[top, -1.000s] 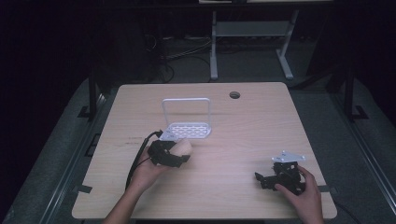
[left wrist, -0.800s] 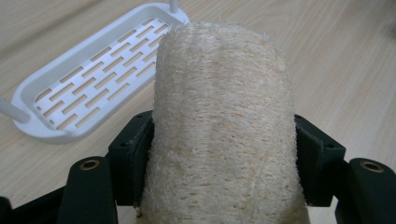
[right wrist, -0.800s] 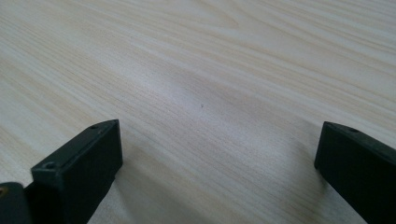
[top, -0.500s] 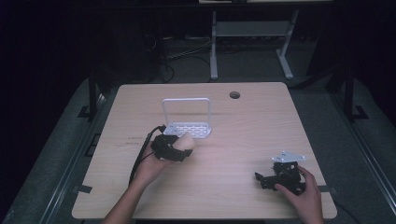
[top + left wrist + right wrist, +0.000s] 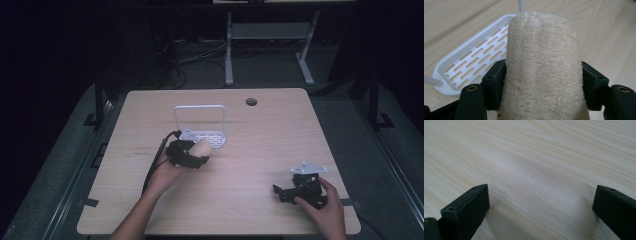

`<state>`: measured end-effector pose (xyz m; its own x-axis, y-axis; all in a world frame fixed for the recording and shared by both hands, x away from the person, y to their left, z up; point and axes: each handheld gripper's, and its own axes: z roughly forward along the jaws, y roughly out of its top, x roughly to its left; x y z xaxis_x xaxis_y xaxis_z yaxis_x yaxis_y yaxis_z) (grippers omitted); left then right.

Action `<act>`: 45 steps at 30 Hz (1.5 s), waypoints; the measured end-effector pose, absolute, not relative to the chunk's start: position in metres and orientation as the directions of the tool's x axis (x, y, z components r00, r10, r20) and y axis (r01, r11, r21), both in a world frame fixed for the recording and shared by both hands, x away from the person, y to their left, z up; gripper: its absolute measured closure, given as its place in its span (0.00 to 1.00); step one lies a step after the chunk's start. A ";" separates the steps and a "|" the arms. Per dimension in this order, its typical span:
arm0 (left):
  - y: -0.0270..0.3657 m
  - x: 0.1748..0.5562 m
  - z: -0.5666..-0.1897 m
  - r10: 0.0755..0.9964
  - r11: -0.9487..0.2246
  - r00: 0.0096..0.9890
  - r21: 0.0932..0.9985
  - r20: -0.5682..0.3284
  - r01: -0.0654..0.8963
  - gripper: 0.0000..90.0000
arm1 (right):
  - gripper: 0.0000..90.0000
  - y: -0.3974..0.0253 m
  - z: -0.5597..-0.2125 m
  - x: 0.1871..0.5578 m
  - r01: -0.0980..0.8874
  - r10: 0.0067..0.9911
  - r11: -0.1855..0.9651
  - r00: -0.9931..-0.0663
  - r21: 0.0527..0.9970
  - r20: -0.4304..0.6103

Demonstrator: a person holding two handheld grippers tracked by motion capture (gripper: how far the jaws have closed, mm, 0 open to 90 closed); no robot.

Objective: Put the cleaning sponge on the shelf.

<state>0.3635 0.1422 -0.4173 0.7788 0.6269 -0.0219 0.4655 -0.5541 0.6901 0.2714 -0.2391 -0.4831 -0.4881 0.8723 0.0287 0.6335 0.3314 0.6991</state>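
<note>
Pale wood-grain table (image 5: 260, 150) under dim light: since a second ago the left gripper (image 5: 192, 159), jaws clamped on a coarse, fibrous, rounded loofah sponge (image 5: 544, 67), has moved toward 12 o'clock, nearing the white slotted plastic rack (image 5: 471, 65); placement looks imminent. At 4 o'clock the right gripper (image 5: 295, 190) rests, jaws wide, empty.

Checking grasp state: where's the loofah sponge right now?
The loofah sponge is clamped in the left gripper, left of table centre in the high view, just short of the white slotted tray.
</note>
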 end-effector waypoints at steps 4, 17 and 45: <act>0.140 0.368 -0.417 0.630 -0.549 0.776 0.693 -0.025 0.467 0.35 | 0.01 -0.239 -0.483 0.271 0.634 0.872 0.331 -0.488 0.699 0.029; 0.129 0.385 -0.416 0.633 -0.550 0.774 0.694 -0.016 0.465 0.35 | 0.01 -0.239 -0.483 0.271 0.633 0.872 0.332 -0.488 0.699 0.029; 0.114 0.425 -0.426 0.677 -0.516 0.736 0.697 -0.026 0.498 0.35 | 0.01 -0.239 -0.483 0.271 0.633 0.872 0.331 -0.488 0.699 0.029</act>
<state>0.4254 0.1143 -0.4263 0.7359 0.6766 -0.0256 0.4985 -0.5157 0.6968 0.2714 -0.2391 -0.4831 -0.4884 0.8721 0.0291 0.6334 0.3314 0.6992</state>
